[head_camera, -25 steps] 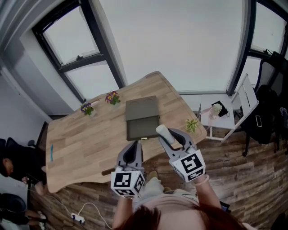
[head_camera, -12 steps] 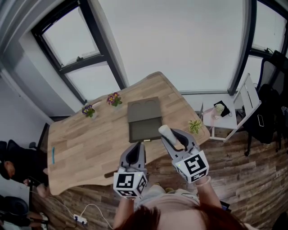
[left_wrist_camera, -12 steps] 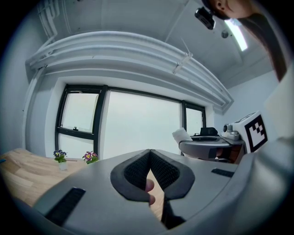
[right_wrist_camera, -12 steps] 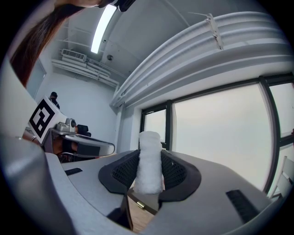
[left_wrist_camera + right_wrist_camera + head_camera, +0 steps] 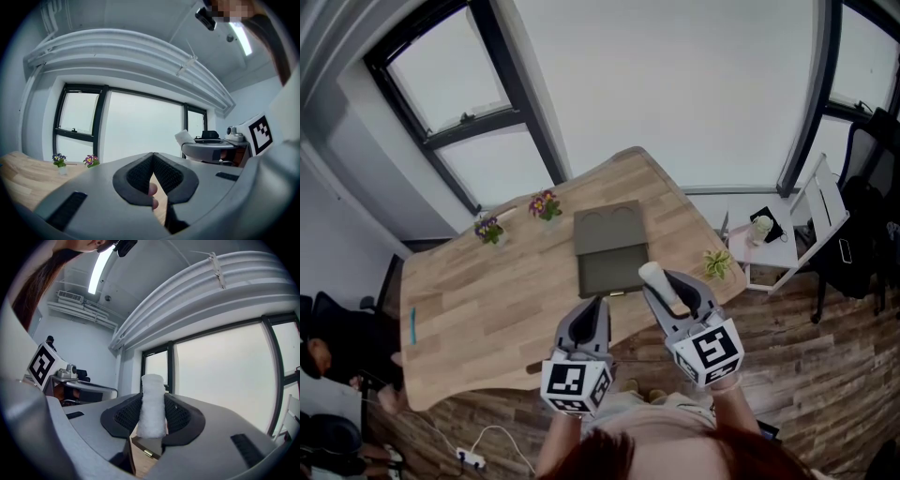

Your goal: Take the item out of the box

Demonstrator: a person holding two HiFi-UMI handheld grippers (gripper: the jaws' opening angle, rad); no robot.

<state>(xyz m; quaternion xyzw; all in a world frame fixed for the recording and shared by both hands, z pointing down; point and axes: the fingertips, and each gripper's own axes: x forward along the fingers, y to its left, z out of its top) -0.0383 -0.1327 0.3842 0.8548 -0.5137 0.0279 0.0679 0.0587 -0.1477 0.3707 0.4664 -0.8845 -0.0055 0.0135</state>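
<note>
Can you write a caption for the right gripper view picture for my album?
The right claw grips a white fuzzy cylinder, with big windows behind.

Two flower pots [image 5: 546,204] stand on the wooden table [image 5: 487,291] — a green plant [image 5: 718,263] at its right edge.

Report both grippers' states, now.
Left gripper: shut, nothing between its jaws.
Right gripper: shut on the white roll, which is held upright.
</note>
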